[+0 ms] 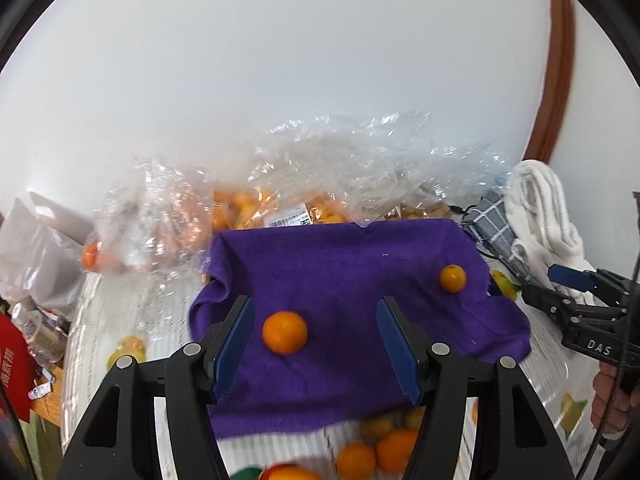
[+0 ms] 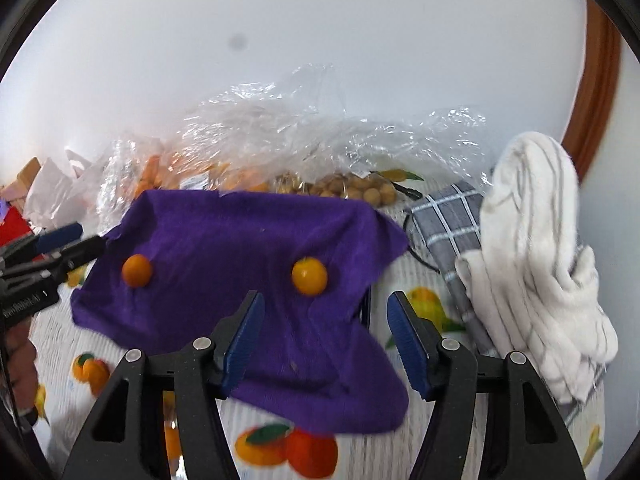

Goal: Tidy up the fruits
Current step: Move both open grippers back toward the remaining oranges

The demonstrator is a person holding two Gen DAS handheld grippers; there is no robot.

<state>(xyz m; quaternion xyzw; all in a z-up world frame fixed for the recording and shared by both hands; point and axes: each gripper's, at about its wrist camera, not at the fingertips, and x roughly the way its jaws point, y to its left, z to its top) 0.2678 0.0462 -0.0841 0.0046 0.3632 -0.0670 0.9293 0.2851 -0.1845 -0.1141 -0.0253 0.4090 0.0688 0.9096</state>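
Observation:
A purple cloth lies on the fruit-print tablecloth. Two small oranges rest on it: a left orange and a right orange. My left gripper is open, its jaws on either side of the left orange, just above the cloth. My right gripper is open and empty, over the cloth's right edge, just short of the right orange. Clear plastic bags with more oranges and small tan fruits lie behind the cloth.
A white towel and a grey checked cloth lie at the right. White bags and red packaging sit at the left. A wall stands close behind. Each gripper shows in the other's view: the right gripper, the left gripper.

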